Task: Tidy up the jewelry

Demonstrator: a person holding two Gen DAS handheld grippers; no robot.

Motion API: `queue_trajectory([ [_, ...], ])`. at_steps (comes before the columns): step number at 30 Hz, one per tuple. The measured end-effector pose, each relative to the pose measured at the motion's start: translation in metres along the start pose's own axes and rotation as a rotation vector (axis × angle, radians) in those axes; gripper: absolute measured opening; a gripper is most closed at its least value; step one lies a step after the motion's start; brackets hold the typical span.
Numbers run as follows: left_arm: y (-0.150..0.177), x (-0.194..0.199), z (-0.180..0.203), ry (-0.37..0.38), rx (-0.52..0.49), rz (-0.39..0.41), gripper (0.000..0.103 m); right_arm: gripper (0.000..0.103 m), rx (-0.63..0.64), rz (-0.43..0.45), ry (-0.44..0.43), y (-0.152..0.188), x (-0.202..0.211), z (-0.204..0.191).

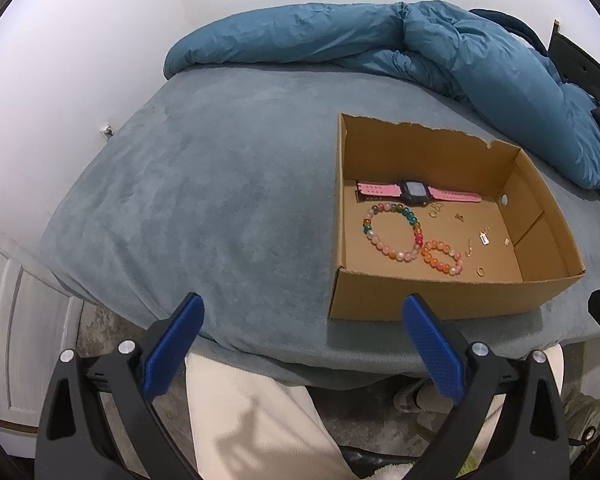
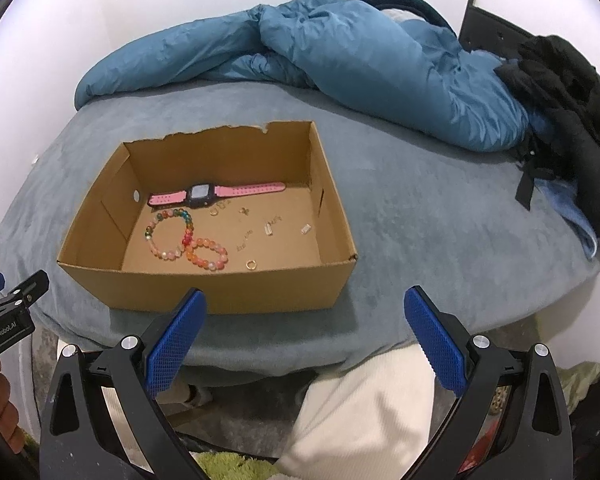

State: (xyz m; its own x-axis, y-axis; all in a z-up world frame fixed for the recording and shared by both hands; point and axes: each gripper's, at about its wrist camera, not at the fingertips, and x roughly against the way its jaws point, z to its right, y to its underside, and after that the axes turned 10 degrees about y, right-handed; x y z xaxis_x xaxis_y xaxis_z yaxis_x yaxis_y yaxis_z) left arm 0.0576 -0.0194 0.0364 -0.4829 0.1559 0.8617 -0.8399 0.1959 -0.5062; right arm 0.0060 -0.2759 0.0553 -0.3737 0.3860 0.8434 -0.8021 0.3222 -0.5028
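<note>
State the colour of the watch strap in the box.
Pink, on the watch strap in the cardboard box; clearest in the right wrist view.

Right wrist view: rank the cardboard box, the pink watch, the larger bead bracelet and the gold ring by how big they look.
1. Cardboard box, by far the largest.
2. Pink watch, strap laid out flat.
3. Larger bead bracelet, close to the watch in span, so this order is unsure.
4. Gold ring, smallest.
</note>
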Motion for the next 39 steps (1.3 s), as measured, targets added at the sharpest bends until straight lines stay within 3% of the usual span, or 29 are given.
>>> queue_trajectory([
  [39, -0.014, 0.008, 0.004, -0.028, -0.020, 0.057, 0.097, 0.095, -0.024, 0.018, 0.010, -0.010, 0.000, -0.003],
])
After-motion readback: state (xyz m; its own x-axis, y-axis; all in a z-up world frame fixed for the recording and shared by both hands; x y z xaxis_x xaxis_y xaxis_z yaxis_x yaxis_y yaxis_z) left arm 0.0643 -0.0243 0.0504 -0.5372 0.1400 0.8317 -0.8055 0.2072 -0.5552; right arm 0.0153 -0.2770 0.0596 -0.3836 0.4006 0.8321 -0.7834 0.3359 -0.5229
